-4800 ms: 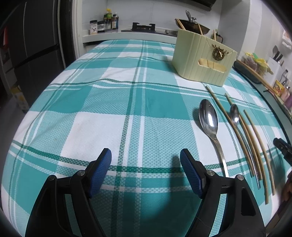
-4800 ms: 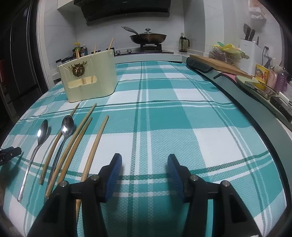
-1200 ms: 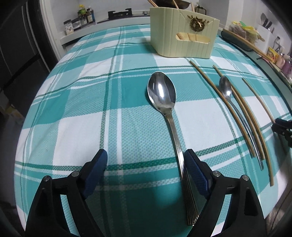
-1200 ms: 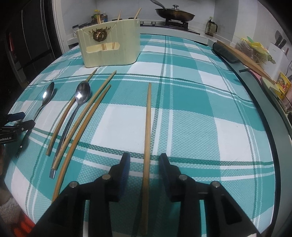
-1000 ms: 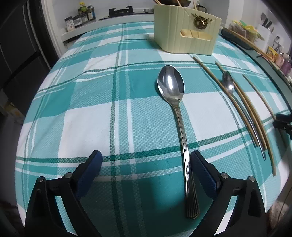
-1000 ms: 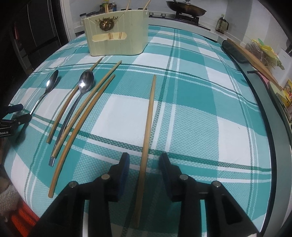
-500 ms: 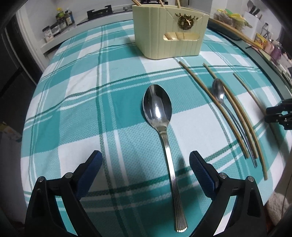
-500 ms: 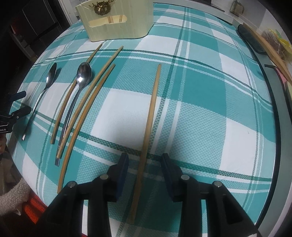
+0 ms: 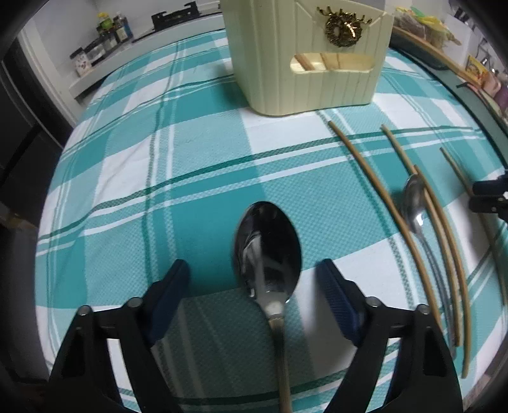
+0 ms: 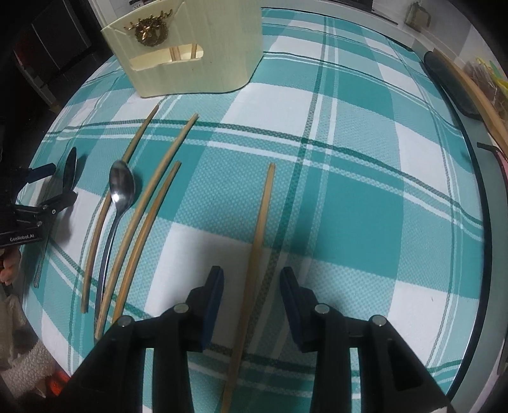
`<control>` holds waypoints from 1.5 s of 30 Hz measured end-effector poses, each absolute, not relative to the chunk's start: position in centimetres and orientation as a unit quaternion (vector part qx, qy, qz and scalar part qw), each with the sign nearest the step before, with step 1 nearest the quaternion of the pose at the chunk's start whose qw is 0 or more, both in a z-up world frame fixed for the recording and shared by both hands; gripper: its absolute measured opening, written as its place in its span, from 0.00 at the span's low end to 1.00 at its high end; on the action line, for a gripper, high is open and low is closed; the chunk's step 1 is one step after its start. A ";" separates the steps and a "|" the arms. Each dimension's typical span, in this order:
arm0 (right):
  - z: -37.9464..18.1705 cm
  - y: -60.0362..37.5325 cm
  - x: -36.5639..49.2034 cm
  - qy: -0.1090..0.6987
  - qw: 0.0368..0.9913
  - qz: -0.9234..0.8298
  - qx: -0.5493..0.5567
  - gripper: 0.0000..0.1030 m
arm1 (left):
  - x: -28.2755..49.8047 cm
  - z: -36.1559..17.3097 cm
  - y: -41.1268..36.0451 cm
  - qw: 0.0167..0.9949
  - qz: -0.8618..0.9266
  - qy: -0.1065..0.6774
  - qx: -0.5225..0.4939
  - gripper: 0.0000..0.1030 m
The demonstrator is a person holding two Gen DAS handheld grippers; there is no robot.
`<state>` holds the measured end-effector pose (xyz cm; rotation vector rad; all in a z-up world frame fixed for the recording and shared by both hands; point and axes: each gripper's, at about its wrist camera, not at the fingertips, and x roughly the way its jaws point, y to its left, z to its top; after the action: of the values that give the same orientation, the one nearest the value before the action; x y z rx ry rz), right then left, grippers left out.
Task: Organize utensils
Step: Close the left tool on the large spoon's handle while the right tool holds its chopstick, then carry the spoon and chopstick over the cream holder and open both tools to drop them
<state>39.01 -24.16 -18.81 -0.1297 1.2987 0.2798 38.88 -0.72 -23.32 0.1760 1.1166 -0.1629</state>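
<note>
Kitchen setting. Table covered with a teal-and-white plaid cloth (image 9: 197, 165). Behind it a white counter ledge (image 9: 95, 85) with bottles and jars (image 9: 109, 30) and a black stove grate (image 9: 177, 14). Dark cabinet or fridge (image 9: 19, 104) at left. Dim indoor light, white walls.

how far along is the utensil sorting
Early. Done: only some chopsticks already stand in the holder. In hand: left gripper closing around the big spoon; right gripper straddles a chopstick. Left: small spoon and three chopsticks on the cloth.
</note>
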 end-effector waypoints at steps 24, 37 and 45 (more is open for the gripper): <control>-4.1 -23.3 29.5 0.366 0.915 0.168 -0.034 0.07 | 29.2 -9.3 4.5 0.921 -0.141 0.363 -0.021 0.40; -0.2 -21.9 29.0 0.296 0.940 0.169 -0.015 0.07 | 29.3 -6.8 5.0 0.923 -0.160 0.345 -0.052 0.40; 1.9 -21.5 32.5 0.293 0.941 0.171 -0.022 0.07 | 32.2 -2.6 5.3 0.923 -0.186 0.328 -0.074 0.40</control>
<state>32.54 -21.50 1.94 -0.0450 0.5975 0.3486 32.17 5.27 -2.56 -0.1509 0.6724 -0.3822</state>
